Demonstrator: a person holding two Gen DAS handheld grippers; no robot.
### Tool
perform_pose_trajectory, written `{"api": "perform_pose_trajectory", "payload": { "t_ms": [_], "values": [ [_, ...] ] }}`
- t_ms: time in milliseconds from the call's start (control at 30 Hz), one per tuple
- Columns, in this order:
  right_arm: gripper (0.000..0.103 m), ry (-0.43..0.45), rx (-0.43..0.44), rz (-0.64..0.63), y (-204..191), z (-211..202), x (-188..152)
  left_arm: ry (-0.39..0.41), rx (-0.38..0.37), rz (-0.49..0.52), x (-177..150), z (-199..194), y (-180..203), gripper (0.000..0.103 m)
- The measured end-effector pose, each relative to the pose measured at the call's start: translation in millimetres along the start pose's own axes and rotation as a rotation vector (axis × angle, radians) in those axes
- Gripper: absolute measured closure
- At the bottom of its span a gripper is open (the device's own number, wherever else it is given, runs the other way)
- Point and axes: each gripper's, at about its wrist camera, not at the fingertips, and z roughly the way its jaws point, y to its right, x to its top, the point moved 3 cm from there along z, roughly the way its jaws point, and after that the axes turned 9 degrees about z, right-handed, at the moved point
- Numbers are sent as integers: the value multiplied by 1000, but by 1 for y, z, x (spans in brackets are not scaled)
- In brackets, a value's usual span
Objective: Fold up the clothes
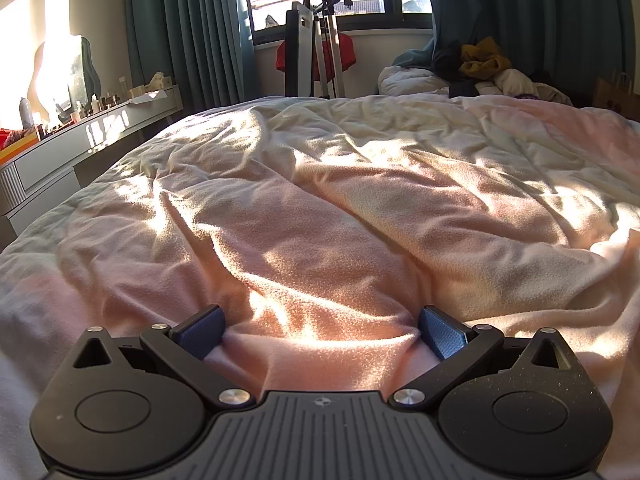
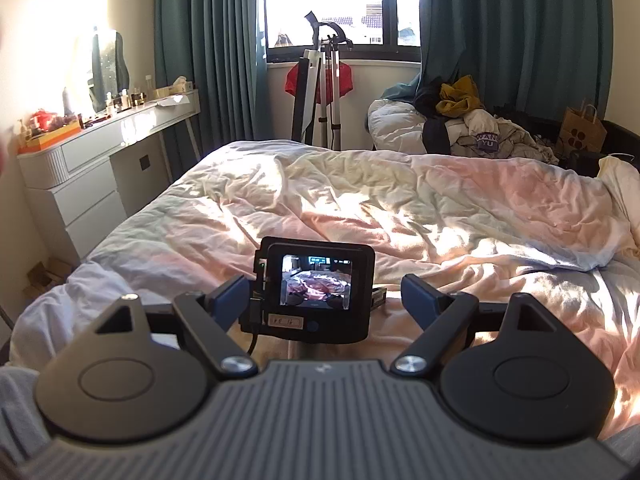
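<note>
progress: nothing folded, I hadn't picked anything | left gripper [image 1: 322, 334]: jaws wide, empty over duvet [image 1: 320, 200] | right gripper [image 2: 322, 300]: wide, empty | clothes pile [image 2: 476, 124]: heaped past the bed's far corner

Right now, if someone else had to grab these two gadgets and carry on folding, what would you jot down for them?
Left gripper: open, low over the blanket, nothing held.
Right gripper: open, nothing held; behind the left one, whose camera screen sits between its fingers.
Clothes: heaped past the far right corner of the bed, by the curtain. None on the blanket.
Done: no folded clothes in view.
Left: probably fetch a piece from the heap, spread it on the blanket, fold it.
</note>
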Motion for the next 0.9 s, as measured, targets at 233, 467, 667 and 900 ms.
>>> {"api": "perform_pose_trajectory", "payload": {
  "t_ms": [233,467,667,900],
  "values": [
    [18,11,7,-9,2,-1,2,0,1,2,0,0,0,0],
    [18,-2,34,-17,1,1,-1,0,1,2,0,1,0,0],
    [18,-4,51,4,5,-1,-2,0,1,3,0,1,0,0],
    [18,4,51,17,8,-2,-2,0,1,3,0,1,0,0]
  ]
}}
